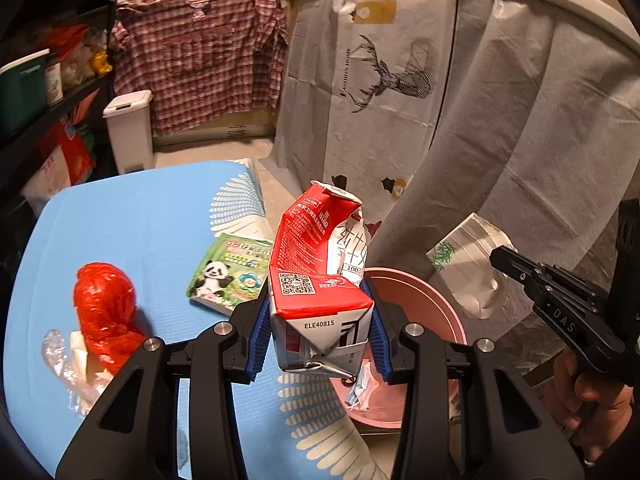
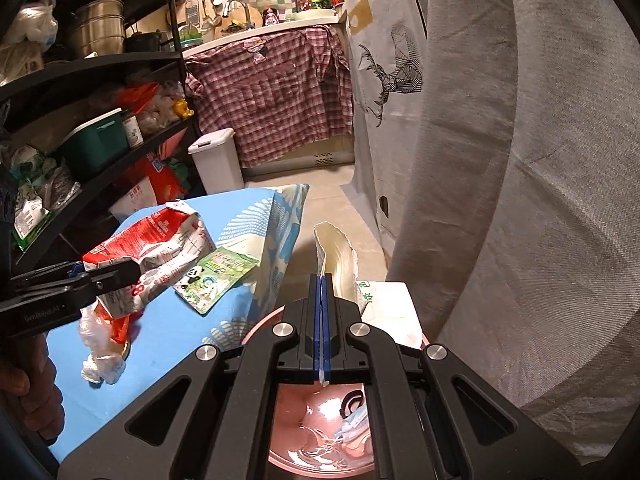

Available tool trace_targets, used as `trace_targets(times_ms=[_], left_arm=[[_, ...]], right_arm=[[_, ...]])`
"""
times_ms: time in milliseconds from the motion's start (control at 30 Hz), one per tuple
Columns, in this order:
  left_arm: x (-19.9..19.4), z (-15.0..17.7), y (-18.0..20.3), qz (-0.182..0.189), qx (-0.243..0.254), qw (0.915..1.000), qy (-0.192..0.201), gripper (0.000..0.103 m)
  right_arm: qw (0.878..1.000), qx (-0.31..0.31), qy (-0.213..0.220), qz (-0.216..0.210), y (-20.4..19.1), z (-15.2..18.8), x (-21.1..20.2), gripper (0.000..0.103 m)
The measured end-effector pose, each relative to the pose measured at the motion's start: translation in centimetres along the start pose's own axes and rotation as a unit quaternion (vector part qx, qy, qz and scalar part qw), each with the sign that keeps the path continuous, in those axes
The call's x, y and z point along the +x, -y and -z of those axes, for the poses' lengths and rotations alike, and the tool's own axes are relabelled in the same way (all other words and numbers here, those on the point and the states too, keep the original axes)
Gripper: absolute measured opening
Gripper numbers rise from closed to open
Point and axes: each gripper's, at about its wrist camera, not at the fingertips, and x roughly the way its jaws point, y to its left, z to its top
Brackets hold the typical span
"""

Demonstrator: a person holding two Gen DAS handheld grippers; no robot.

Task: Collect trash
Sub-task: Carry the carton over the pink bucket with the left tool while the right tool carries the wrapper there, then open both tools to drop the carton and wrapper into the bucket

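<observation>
A crumpled red and white milk carton (image 1: 320, 272) stands upright between the blue pads of my left gripper (image 1: 320, 336), which is shut on its lower end. It hangs at the edge of the blue table (image 1: 140, 232), beside a pink basin (image 1: 432, 300). My right gripper (image 2: 322, 280) is shut on a folded white paper plate (image 2: 340, 252) with a green bamboo print, above the pink basin (image 2: 256, 324), which holds several scraps. In the left wrist view the right gripper (image 1: 500, 256) and plate (image 1: 468, 264) are at the right. The right wrist view shows the left gripper (image 2: 132, 272) and carton (image 2: 160, 248) at the left.
On the table lie a red plastic bag (image 1: 104, 312), clear plastic wrap (image 1: 60, 356) and a green panda packet (image 1: 228, 276). A white lidded bin (image 1: 128, 128) stands on the floor beyond. Black shelves (image 2: 100, 80) fill the left. Grey cloth (image 2: 500, 200) hangs at the right.
</observation>
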Motion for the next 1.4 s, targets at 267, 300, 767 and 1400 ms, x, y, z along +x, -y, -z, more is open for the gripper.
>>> trace_targets(times_ms=[267, 300, 767, 1400], left_arm=[[1.8, 0.6, 1.4, 0.004, 0.022, 0.9997, -0.013, 0.041], [2.0, 0.6, 1.5, 0.005, 0.024, 0.9996, -0.015, 0.041], [4.7, 2.1, 3.5, 0.004, 0.06, 0.9975, -0.037, 0.041], [4.8, 1.5, 2.9, 0.012, 0.048, 0.9983, -0.032, 0.046]], right_arm=[[1.0, 0.004, -0.007, 0.014, 0.7, 0.3, 0.5, 0.001], [1.0, 0.003, -0.008, 0.015, 0.7, 0.3, 0.6, 0.001], [0.999, 0.003, -0.025, 0.032, 1.3, 0.6, 1.6, 0.002], [0.997, -0.005, -0.036, 0.064, 1.6, 0.9, 2.4, 0.031]])
